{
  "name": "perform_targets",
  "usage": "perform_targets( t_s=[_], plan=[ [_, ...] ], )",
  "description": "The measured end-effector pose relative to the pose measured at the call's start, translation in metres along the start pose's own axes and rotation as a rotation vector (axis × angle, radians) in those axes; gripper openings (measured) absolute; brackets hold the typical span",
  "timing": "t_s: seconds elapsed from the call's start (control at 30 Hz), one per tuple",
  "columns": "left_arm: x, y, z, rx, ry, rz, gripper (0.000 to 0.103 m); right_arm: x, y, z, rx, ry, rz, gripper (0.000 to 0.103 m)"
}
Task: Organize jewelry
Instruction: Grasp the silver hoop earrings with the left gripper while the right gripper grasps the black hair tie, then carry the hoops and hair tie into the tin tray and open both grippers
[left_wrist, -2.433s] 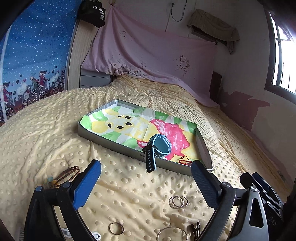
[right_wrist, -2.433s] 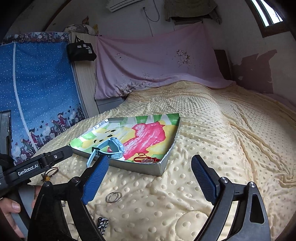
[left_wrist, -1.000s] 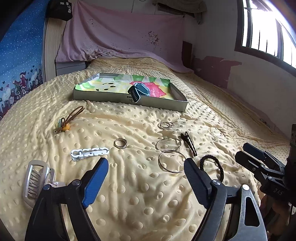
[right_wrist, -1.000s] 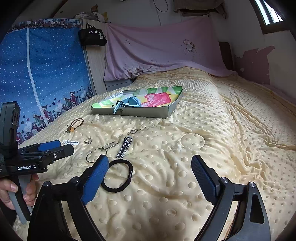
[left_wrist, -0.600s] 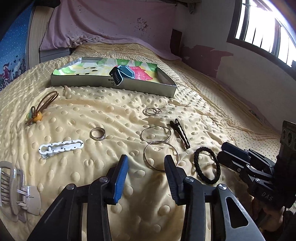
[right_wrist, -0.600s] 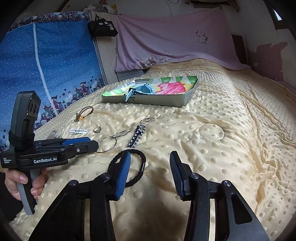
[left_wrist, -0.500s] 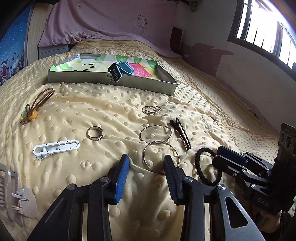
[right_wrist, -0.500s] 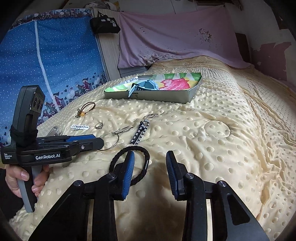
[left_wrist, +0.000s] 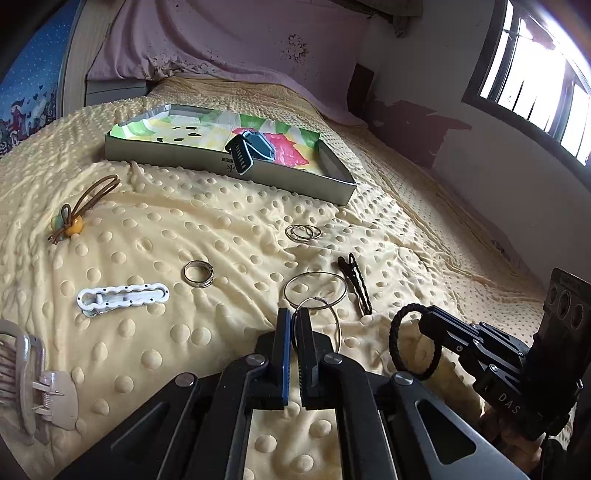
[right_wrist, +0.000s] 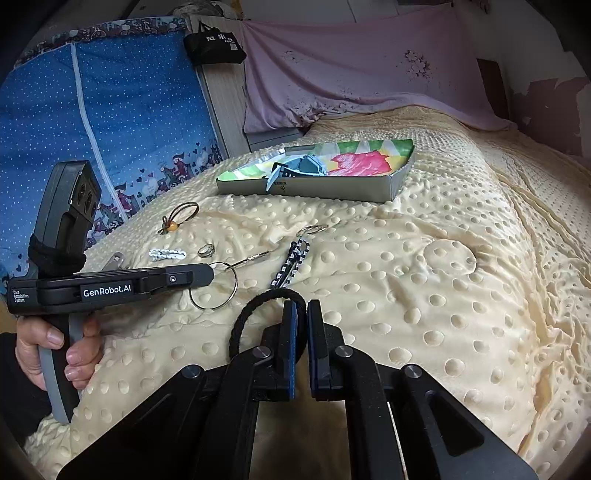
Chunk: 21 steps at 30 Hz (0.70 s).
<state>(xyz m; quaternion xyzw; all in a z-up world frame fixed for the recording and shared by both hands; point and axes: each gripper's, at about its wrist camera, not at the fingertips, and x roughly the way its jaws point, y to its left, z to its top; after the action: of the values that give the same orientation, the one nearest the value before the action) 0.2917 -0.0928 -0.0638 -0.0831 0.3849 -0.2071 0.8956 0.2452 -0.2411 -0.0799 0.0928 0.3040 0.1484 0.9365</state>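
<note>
Both tools are closing in on their first picks of this round. The left tool (left_wrist: 293, 325) is pinching the rim of a large wire hoop (left_wrist: 325, 325) right at its tips, and its jaws have just been closing with that wire between them. The right tool (right_wrist: 300, 317) is clamping a black hair tie (right_wrist: 255, 314), its jaws likewise having just been closing on the band. Just ahead of the left tool a second hoop (left_wrist: 316, 290), a black clip (left_wrist: 356, 282), a ring (left_wrist: 198, 272) and a white clip (left_wrist: 122, 298) are lying loose on the bed (left_wrist: 166, 206); a claw clip (left_wrist: 33, 384) is sitting off to its left. Further out, small linked rings (left_wrist: 303, 232) and a brown beaded hair tie (left_wrist: 79, 208) are waiting. Farthest ahead, the tray (left_wrist: 295, 177) is holding only a watch (left_wrist: 251, 149), as far as shows, so most of the sorting is remaining.
</note>
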Motion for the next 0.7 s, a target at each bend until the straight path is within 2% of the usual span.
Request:
perform_targets(
  t_s=[0.17,0.3,0.7],
  plan=[
    [-0.019,-0.006,0.013,0.001,-0.059,-0.010,0.003,-0.009,0.004,0.015,-0.013,-0.054,-0.001,0.005],
    [-0.020,-0.009,0.035,0.007,-0.099,-0.003,0.003,-0.005,-0.001,0.033,-0.005,-0.094,0.000,0.005],
    [0.002,0.013,0.120,-0.058,-0.254,0.018,0.003,0.052,-0.025,0.111,0.059,-0.176,-0.037,0.005]
  ],
)
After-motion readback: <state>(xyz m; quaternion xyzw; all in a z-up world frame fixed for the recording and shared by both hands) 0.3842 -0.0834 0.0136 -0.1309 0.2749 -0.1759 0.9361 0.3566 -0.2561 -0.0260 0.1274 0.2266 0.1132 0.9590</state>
